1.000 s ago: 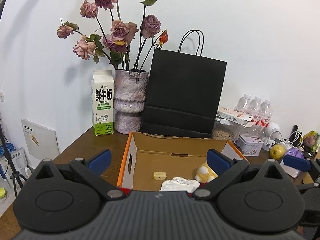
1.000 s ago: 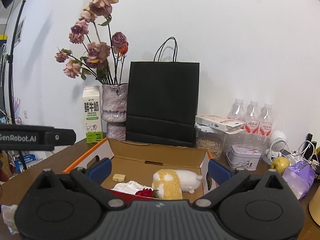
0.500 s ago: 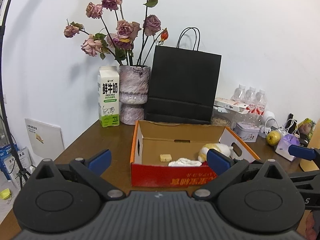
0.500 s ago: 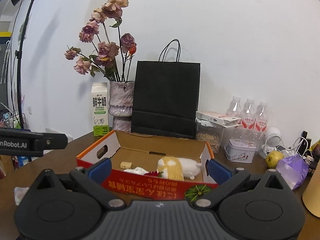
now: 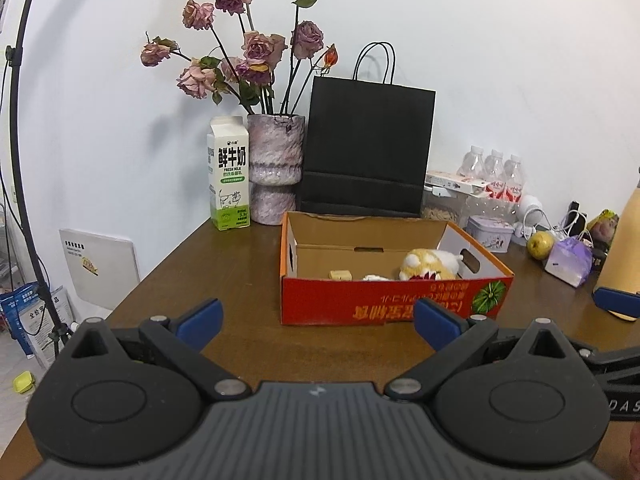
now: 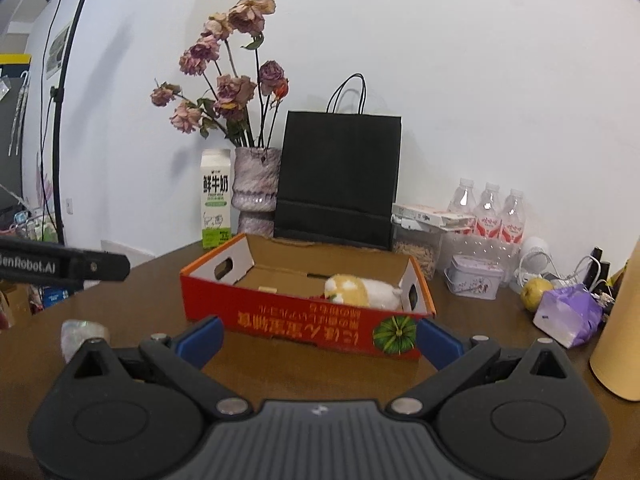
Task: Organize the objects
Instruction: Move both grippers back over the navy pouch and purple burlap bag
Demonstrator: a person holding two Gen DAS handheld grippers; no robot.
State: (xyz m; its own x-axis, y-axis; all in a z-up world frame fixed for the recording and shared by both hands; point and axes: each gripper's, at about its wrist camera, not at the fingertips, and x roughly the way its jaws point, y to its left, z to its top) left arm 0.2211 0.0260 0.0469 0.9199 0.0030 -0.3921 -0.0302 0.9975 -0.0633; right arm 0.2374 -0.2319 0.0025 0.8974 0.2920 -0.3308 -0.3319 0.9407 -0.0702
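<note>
Red cardboard box [image 5: 384,304], open-topped, resting on brown wooden table [image 5: 240,280], ahead of both grippers and touching neither. Long axis running left to right across both views; printed long side facing the cameras, lettering upside down, pumpkin graphic [image 6: 395,335] at the right end. Cut-out handle holes in both short end walls.

Left gripper [image 5: 316,318]: jaws spread wide, nothing between them. Right gripper [image 6: 319,336]: likewise spread wide and empty, blue pads in front of the box's near wall.

Inside the box: yellow-and-white plush toy [image 5: 430,264] lying toward the right end, lower part hidden by the near wall. Small pale block [image 5: 341,275] near the middle, only its top showing. White crumpled item [image 5: 375,278] beside it, mostly hidden, identity unclear. Red patch under the plush, not identifiable.

Crumpled clear wrapper [image 6: 82,334] on the table at left in the right wrist view, partly covered by the gripper body. Tan upright object [image 6: 618,332] cut off at the right edge.

Behind the box, against a white wall: milk carton [image 5: 228,174], vase [image 5: 274,168] of dried roses, black paper bag [image 5: 366,148]. Farther right: water bottles [image 6: 488,212], small tin [image 6: 474,278], yellowish fruit [image 5: 540,244], purple pouch [image 6: 568,314], cables. Light stand [image 6: 60,92] at left.
</note>
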